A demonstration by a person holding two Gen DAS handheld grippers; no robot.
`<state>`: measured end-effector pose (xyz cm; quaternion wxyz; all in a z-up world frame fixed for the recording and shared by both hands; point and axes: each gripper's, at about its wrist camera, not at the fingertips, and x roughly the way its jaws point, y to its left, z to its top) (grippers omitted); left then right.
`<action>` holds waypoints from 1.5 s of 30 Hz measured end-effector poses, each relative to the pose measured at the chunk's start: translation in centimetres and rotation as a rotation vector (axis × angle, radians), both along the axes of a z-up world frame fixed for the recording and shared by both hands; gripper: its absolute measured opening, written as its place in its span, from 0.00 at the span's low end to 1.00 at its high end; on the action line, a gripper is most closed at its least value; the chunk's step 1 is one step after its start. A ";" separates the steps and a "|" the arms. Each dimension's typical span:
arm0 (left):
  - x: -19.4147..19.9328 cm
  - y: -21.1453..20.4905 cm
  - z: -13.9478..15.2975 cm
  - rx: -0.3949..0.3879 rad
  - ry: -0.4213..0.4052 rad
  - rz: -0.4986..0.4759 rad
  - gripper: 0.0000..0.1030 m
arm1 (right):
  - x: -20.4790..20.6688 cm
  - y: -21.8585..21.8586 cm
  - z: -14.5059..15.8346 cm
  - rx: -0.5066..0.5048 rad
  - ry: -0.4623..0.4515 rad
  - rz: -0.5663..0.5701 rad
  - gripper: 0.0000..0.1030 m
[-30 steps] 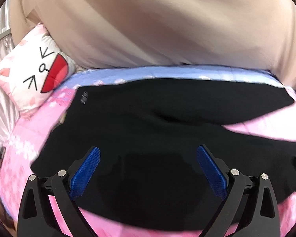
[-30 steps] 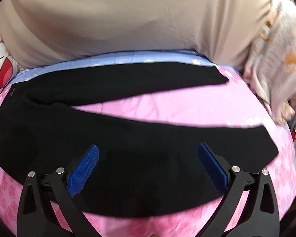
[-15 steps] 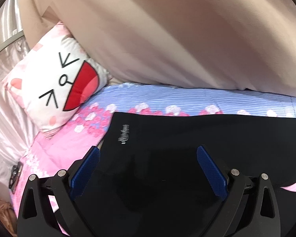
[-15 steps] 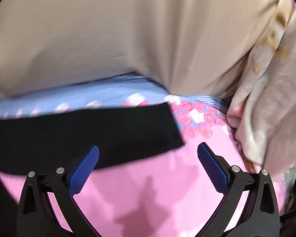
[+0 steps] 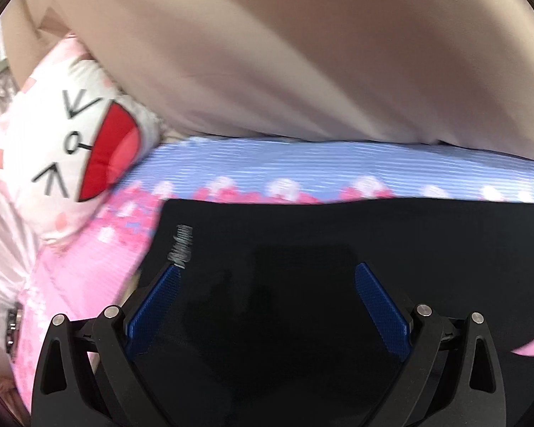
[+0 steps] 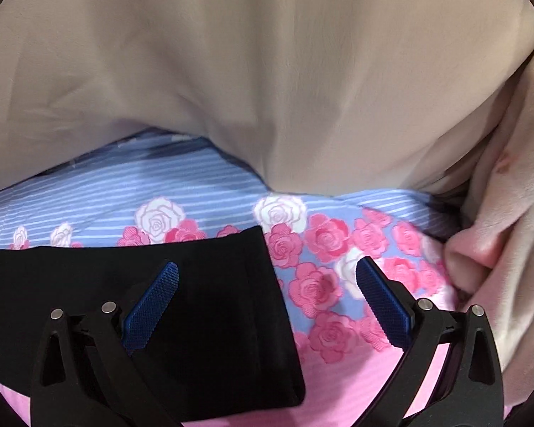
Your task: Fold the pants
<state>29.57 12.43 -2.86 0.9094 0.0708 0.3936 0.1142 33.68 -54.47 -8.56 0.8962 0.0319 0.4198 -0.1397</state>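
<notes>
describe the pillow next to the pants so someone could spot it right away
Start at the bed sheet, pink with roses and a blue striped band, where the black pants lie. Beyond their logo corner, against pale satin fabric, leans the pillow. It alone is white, with a drawn cartoon face and a wide red mouth.

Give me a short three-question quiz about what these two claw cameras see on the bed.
1. True or false: the left claw is clamped shut on the black pants.
2. What lies between the right claw blue pads: A) the pants' cuff edge, B) the cartoon-face pillow, C) nothing but beige fabric?
3. Fill in: the bedsheet is printed with pink and white ____.

Key: 1 false, its jaws stand open over the cloth; 2 A; 3 roses.
</notes>
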 end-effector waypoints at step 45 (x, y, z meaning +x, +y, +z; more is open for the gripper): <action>13.5 15.0 -5.9 -0.277 0.181 0.138 0.73 | 3.0 0.3 -1.6 0.076 -0.029 0.140 0.53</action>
